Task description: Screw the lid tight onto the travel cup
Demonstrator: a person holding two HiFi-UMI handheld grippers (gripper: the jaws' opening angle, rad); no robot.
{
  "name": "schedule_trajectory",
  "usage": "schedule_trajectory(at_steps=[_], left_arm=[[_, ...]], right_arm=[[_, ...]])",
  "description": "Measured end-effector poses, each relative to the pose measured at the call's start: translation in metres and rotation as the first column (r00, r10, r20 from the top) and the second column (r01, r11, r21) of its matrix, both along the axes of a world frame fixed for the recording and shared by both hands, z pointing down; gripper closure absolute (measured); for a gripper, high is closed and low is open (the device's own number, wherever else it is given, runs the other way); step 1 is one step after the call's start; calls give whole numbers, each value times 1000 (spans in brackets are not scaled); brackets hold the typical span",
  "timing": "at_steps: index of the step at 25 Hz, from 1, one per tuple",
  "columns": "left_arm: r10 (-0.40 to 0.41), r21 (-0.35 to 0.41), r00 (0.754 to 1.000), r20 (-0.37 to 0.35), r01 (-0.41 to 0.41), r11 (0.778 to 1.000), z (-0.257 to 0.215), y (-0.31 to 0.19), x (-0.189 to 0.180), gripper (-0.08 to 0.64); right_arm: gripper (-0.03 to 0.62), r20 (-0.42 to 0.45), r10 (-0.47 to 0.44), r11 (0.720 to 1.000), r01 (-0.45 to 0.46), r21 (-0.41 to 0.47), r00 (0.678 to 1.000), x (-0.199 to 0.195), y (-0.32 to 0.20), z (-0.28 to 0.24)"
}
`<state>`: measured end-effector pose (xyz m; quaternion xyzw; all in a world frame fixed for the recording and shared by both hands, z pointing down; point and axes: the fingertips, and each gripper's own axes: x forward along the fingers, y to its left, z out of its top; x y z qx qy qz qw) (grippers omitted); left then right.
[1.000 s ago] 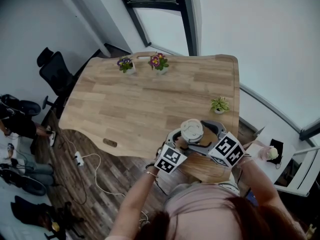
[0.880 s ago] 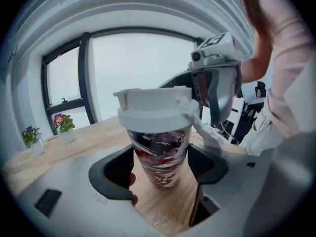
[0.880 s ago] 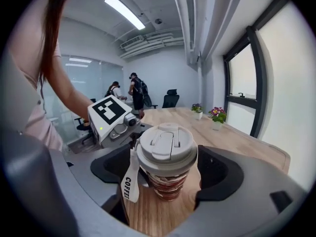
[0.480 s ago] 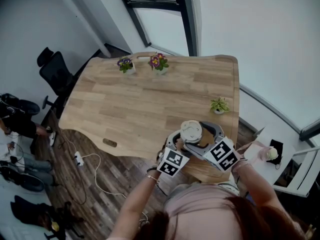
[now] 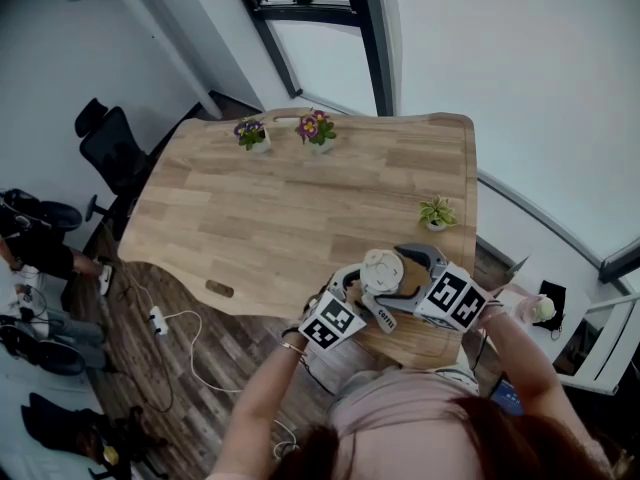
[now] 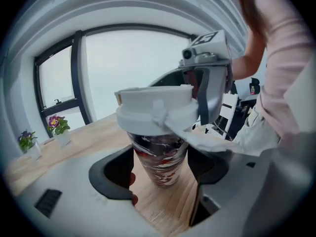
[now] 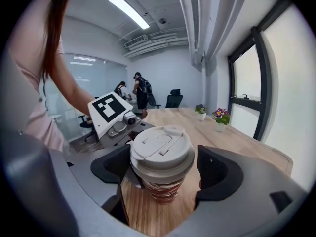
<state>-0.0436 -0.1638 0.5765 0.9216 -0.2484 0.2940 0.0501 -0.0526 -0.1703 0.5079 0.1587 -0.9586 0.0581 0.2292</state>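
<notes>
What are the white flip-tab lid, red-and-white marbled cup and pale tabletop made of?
White flip-tab lid: likely matte moulded plastic, going by seams and hinge tab. Red-and-white marbled cup: glossy wall, plastic or coated paper; can't tell. Pale tabletop: wood or veneer, visible grain and plank lines, satin.

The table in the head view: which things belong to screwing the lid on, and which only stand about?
For the job: travel cup, held in the left tongs; lid, held in the right tongs.

Only standing about: two flower pots, a small green plant, an office chair.
</notes>
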Motion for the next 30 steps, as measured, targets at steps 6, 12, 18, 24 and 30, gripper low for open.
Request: schedule_trajectory(at_steps=[6, 12, 18, 24, 30], left_arm=[[-79, 11, 997, 11, 78, 997, 1, -4, 1, 221], [-211, 26, 978, -9, 211, 977, 1, -11, 0, 222], [-37, -5, 999, -6, 37, 999, 2, -1, 1, 222], [9, -3, 999, 31, -9, 1000, 1, 1, 2, 222], [-165, 16, 986, 11, 165, 986, 0, -8, 1, 222]], right_arm=[[204, 28, 67, 997, -68, 30, 997, 0, -3, -1], [204, 44, 187, 981, -189, 32, 981, 2, -10, 1], [202, 22, 32, 999, -32, -16, 999, 1, 1, -1], [202, 33, 5, 1000, -4, -14, 999, 0, 2, -2], [202, 90, 220, 974, -223, 27, 971, 2, -11, -3]])
